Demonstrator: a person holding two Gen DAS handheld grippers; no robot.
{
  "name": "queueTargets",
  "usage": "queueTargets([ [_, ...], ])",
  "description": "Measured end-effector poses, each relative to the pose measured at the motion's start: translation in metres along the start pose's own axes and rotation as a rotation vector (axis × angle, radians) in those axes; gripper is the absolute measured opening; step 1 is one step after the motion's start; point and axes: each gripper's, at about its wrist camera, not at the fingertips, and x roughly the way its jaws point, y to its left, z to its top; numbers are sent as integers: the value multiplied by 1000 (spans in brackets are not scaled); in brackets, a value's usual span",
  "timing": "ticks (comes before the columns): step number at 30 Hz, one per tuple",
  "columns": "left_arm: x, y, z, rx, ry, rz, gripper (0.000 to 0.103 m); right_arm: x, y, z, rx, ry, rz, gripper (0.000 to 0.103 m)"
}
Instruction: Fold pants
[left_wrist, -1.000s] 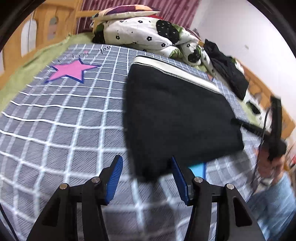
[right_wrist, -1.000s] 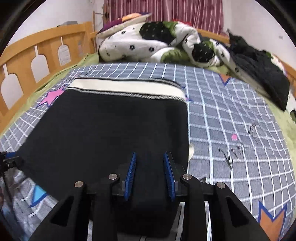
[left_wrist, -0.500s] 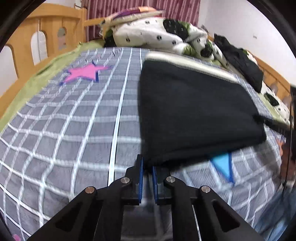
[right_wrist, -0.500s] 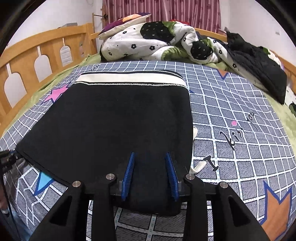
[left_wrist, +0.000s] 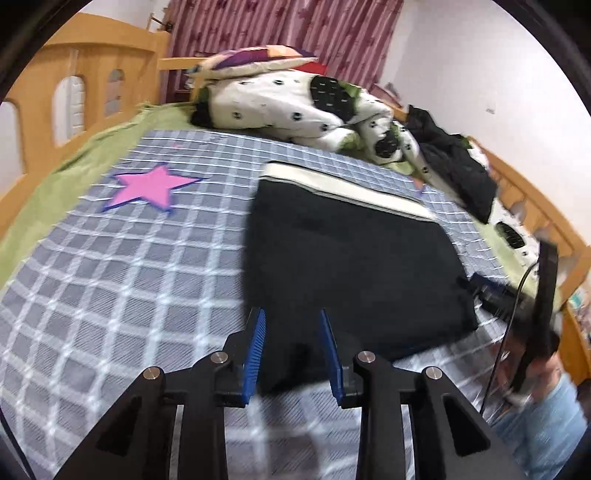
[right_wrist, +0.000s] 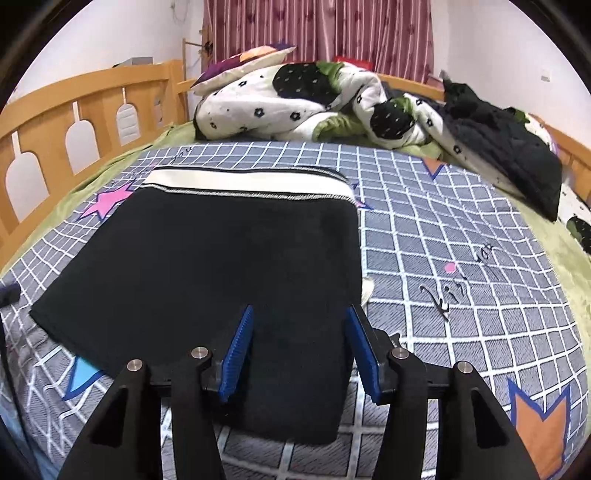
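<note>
Bedroom setup, so we're looking at a wooden-framed bed (right_wrist: 55, 110) with a grey checked bedspread (right_wrist: 461, 229) covering most of the mattress, pink star (left_wrist: 149, 186) printed on its left side and an orange star (right_wrist: 541, 421) down near the right corner. Far end has a rumpled black-and-white flowered duvet (right_wrist: 280, 107) with a pillow (right_wrist: 243, 61) on top, a dark jacket (right_wrist: 509, 155) heaped to the right of it, and maroon curtains (right_wrist: 317, 29) behind all that. Black pants (right_wrist: 221, 266) lie flat in the middle of the bedspread, folded into a squarish block, white waistband (right_wrist: 251, 182) at the far edge and the near edge right by the grippers. Left gripper (left_wrist: 291, 354) sits at the near left corner of the pants with its blue pads (left_wrist: 255, 354) spread apart; its jaws have just been opening, the corner of the fabric lies between them but the pads aren't pressing on it. Right gripper (right_wrist: 297, 350) is at the near right corner, jaws also just been opening and now spread wide, black cloth lying between them without being pinched. From the left wrist view you can see the right gripper off at the right edge, with the person's hand (left_wrist: 543, 373) around its handle and a light blue sleeve (left_wrist: 543, 424) below it, kinda blurry though.
</note>
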Motion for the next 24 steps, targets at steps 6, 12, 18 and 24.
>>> queueTargets([
  [6, 43, -22, -30, 130, 27, 131, 29, 13, -2, -16, -8, 36, 1, 53],
  [12, 31, -23, -42, 132, 29, 127, 29, 25, -19, -19, 102, 66, 75, 63],
  [18, 10, -17, -37, 122, 25, 78, 29, 21, -29, -6, 147, 98, 98, 59],
  [24, 24, -13, 24, 92, 14, 63, 29, -6, -33, 31, 106, -48, 53, 55],
])
